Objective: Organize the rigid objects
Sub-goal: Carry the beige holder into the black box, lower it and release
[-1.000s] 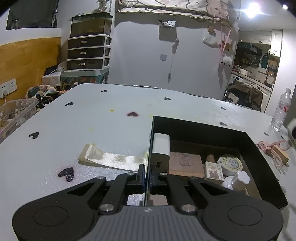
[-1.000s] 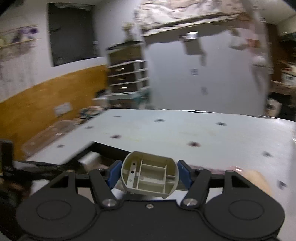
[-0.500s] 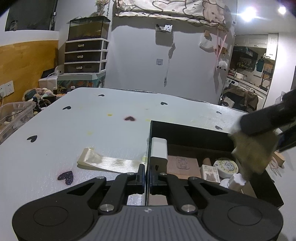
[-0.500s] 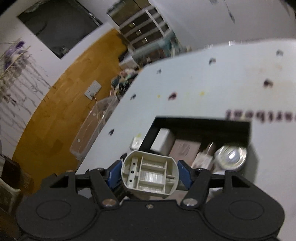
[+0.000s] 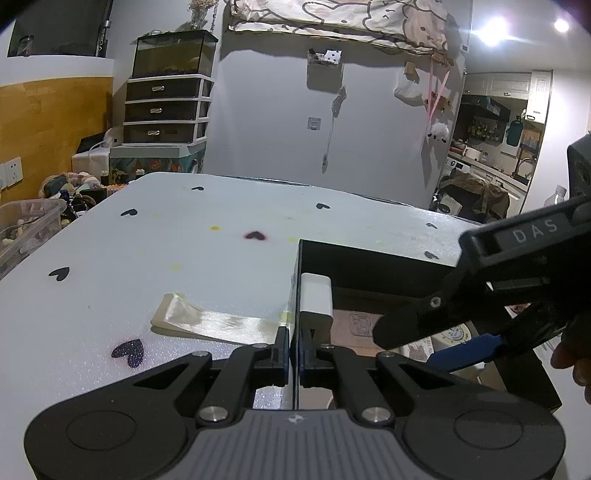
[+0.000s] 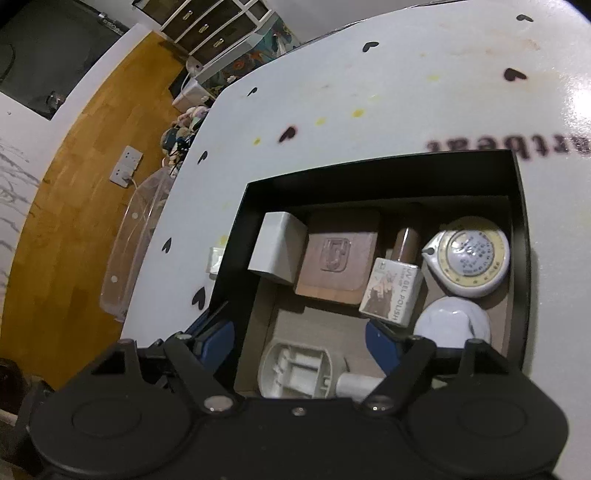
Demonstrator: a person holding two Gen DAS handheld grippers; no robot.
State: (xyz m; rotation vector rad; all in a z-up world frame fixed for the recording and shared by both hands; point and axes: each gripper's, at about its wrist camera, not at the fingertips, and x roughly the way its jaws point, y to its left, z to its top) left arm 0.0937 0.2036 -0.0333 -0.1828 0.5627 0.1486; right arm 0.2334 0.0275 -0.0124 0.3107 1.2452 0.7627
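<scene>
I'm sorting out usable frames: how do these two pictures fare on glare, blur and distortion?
Left wrist view: two ceiling lights flare at top right, the table edge bows from the fisheye, focus is sharp. Right wrist view: tilted, glare whitens the table's right edge, printed lettering slightly soft, the black box interior is dim but readable.

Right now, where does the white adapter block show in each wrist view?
Left wrist: white adapter stands just right of centre, against the black box's left wall, above the shut left hand-held gripper.
Right wrist: white adapter sits left of centre, in the box's far-left corner.
Shared landmark: the brown embossed block beside it.
</scene>
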